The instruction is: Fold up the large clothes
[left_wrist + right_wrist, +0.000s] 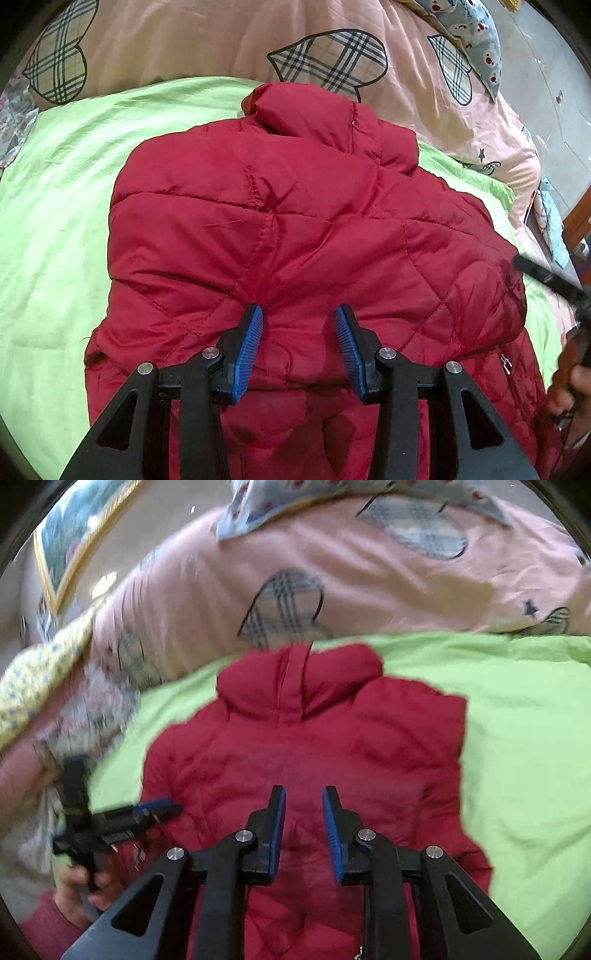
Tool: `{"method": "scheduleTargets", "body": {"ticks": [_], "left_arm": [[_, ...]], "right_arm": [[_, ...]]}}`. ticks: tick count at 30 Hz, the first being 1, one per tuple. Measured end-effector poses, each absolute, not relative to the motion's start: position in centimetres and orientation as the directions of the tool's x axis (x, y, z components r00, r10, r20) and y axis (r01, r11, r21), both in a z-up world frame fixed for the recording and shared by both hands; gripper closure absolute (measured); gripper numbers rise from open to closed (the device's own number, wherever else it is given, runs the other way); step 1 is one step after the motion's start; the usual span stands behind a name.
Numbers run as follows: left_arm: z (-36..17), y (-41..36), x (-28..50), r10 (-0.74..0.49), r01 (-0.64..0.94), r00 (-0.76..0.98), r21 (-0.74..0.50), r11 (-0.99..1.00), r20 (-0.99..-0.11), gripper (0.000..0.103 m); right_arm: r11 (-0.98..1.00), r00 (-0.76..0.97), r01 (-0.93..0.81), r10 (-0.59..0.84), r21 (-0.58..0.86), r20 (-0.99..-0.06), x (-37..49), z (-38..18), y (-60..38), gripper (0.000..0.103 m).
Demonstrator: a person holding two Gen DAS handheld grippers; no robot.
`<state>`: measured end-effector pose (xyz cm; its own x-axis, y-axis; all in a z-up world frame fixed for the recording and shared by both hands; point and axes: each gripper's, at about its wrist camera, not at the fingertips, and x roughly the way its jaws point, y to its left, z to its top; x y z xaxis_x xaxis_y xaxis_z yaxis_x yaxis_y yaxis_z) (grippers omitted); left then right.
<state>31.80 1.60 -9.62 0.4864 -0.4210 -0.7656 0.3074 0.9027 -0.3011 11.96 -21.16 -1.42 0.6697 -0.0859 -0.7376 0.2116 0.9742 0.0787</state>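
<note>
A bed (491,122) carries everything here, covered by a pink quilt (207,40) printed with plaid hearts. A lime-green sheet (55,206) is spread over the quilt's nearer part. On the green sheet lies a quilted red jacket (280,221), collar toward the quilt. A pale blue patterned pillow (476,33) rests at the quilt's far edge.

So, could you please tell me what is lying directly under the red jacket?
The red jacket lies on a light green sheet, which shows on both sides of it. Whatever is beneath its padded middle is covered, so nothing more can be told.
</note>
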Motion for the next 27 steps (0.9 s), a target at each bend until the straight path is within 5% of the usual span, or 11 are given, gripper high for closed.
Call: {"method": "scheduleTargets", "body": {"ticks": [5, 9, 27], "left_arm": [[-7.9, 1.9, 30.6, -0.453, 0.34, 0.495, -0.315, 0.886, -0.741, 0.062], [-5.7, 2.5, 30.2, -0.461, 0.342, 0.546, -0.317, 0.885, -0.699, 0.06], [-9.3, 2.2, 32.5, -0.381, 0.284, 0.492, -0.269, 0.92, -0.783, 0.059]], "right_arm": [[0.966, 0.551, 0.257, -0.141, 0.006, -0.823, 13.1, -6.6, -22.6, 0.082], [0.954, 0.557, 0.288, -0.092, 0.088, -0.826, 12.7, -7.6, -24.3, 0.082], [0.941, 0.538, 0.333, -0.132, 0.066, -0.832, 10.8, -8.1, -25.3, 0.086]]}}
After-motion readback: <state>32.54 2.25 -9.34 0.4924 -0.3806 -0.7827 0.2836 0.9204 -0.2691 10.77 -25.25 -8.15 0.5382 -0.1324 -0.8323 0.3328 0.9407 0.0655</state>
